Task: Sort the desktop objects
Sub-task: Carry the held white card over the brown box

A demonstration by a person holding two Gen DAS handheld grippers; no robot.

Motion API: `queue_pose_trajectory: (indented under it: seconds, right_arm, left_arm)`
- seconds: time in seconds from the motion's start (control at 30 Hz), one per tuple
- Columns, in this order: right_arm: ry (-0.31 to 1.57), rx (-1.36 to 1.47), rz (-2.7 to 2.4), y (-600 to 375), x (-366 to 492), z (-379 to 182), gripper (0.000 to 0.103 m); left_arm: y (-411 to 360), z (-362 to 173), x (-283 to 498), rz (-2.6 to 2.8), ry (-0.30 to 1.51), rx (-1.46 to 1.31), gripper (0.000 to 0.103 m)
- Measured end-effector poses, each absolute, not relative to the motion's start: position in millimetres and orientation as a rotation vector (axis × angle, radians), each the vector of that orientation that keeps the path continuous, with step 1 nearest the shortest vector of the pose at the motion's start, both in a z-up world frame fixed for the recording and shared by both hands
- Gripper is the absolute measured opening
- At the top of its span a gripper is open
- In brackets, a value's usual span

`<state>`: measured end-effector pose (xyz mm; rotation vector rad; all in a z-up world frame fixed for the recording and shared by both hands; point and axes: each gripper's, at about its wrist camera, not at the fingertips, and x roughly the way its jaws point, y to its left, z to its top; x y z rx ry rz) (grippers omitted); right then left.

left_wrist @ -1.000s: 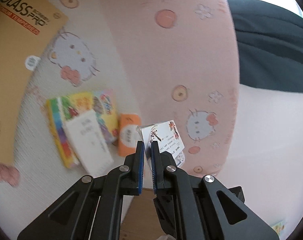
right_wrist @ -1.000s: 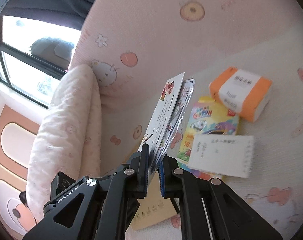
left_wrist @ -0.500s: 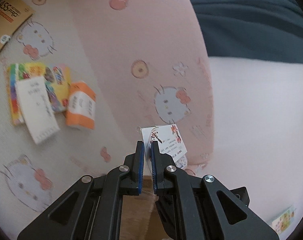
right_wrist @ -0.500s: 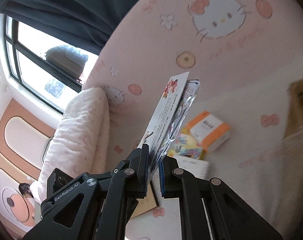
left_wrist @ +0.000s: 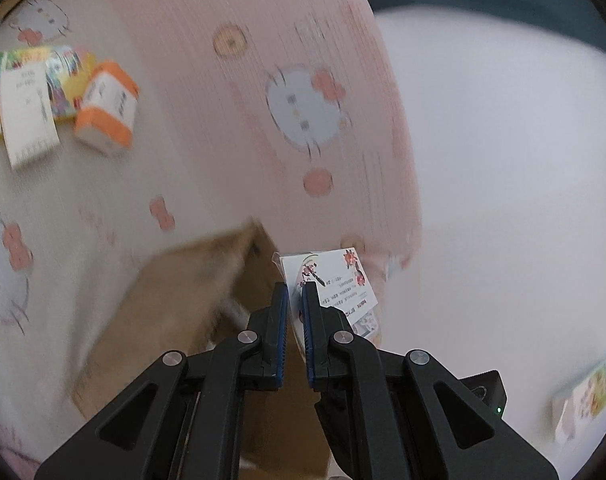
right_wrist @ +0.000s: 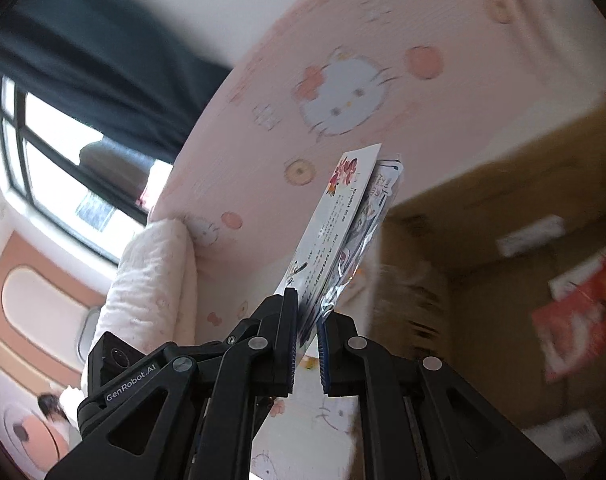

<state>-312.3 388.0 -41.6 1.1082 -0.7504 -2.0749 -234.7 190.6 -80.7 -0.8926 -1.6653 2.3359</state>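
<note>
Glossy card packet (right_wrist: 343, 232): you pinched it edge-up in your right gripper (right_wrist: 307, 344), presumably bound for the cardboard box (right_wrist: 503, 240) beside it; your left gripper (left_wrist: 296, 308) was closed, seemingly empty.

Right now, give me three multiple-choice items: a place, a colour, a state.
1. The orange-and-white pack lies: A on the patterned sheet beside the colourful book; B on a shelf; C on a chair.
2. The tongs' pads are: A red; B blue; C yellow.
3. The right tongs are: A open, empty; B shut on the card packet; C shut on a pen.
Key: A, it rests on the sheet; B, blue strips line both fingers; B, the packet stands between closed jaws.
</note>
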Motion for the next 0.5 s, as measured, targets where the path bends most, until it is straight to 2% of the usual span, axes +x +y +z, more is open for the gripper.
queue_pose_trajectory:
  seconds: [0.3,0.5]
  right_arm:
    - [-0.967,1.244,-2.204,472,-297,-57,0.006]
    - [-1.132,1.424,-2.209,498,-306,-80,0.008]
  left_arm:
    - [262,-95,-267,2.137,-1.45,-1.262,0.01]
    - [294,-106,-299,2.099,-1.193,-1.53,0.011]
